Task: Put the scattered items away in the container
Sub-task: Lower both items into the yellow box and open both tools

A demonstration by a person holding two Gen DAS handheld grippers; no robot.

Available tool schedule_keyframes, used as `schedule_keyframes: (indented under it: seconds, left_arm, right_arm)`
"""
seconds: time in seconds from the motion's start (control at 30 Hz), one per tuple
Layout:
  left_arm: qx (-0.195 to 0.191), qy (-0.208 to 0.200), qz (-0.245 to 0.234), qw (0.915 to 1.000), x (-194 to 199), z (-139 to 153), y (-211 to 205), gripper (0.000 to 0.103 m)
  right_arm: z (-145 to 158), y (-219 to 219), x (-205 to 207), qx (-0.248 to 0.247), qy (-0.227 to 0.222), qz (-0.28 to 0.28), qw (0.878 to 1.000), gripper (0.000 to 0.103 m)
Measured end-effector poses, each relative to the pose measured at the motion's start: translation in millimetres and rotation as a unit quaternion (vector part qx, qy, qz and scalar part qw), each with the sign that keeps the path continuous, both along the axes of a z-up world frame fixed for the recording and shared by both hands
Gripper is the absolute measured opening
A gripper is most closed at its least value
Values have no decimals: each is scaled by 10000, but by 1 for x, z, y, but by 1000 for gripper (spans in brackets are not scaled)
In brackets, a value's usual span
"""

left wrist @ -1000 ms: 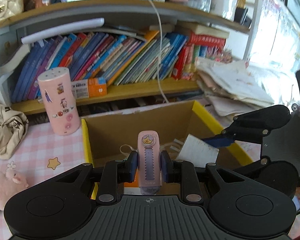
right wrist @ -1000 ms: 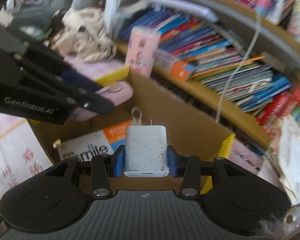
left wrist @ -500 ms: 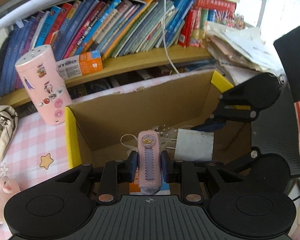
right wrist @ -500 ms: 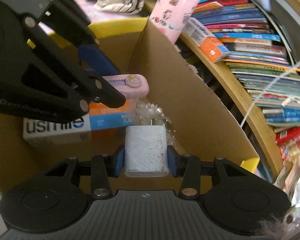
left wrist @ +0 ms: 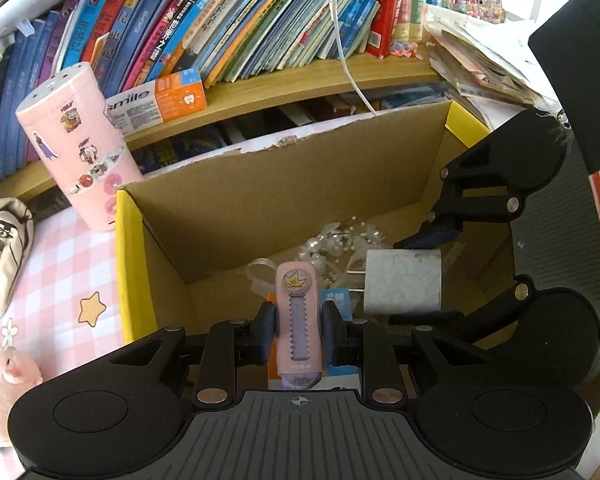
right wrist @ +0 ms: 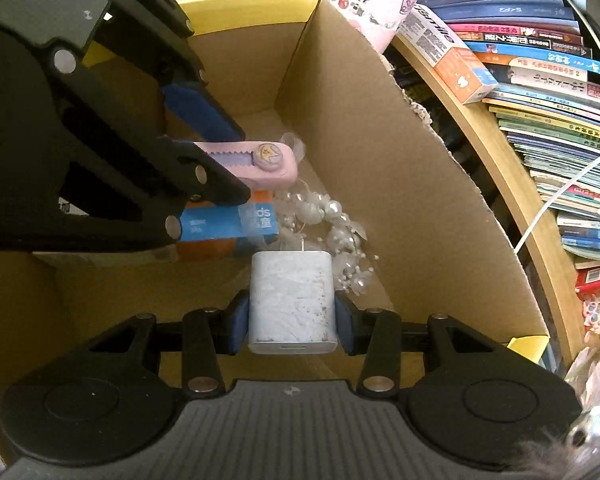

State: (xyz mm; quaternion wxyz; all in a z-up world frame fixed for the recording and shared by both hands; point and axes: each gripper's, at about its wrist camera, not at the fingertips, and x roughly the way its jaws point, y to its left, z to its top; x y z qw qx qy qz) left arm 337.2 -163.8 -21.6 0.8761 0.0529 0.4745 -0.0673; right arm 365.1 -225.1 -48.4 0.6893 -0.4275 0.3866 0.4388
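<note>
Your left gripper [left wrist: 298, 330] clamps the pink utility knife [left wrist: 299, 320]; your right gripper [right wrist: 291, 320] clamps the white charger [right wrist: 291, 298], both inside the cardboard box [left wrist: 284, 188].

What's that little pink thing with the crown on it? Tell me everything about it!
The pink utility knife is a small plastic cutter with rounded ends, a gold crown sticker on its round slider button, and a lilac saw-toothed track down the middle. No blade shows. The left gripper has its jaws shut on its sides, holding it inside the cardboard box, above a blue toothpaste box and a pearl hairpiece.
</note>
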Motion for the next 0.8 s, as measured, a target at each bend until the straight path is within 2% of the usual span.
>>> schedule_keyframes:
  seconds: [0.27, 0.33, 0.37, 0.43, 0.5, 0.8]
  left_arm:
    - [75, -77, -67, 9999, -2, 2, -3, 27]
    - [41, -107, -108, 9999, -5, 5, -4, 36]
    - [39, -143, -117, 9998, -6, 6, -4, 45]
    - [73, -262, -131, 9995, -11, 10, -6, 51]
    - [137, -376, -137, 9991, -16, 14, -8, 62]
    - [307, -759, -40, 9966, -39, 31, -8, 82]
  right_arm:
    - [1, -1, -1, 66, -48, -39, 10000, 41]
    - [1, -1, 0, 86, -62, -58, 9999, 41]
    - [2, -1, 0, 112, -78, -56, 9999, 43]
    - [4, -1, -1, 183, -172, -59, 9997, 53]
    - [6, -1, -1, 238, -180, -57, 9995, 57]
    - [18, -5, -13, 504, -267, -54, 9984, 73]
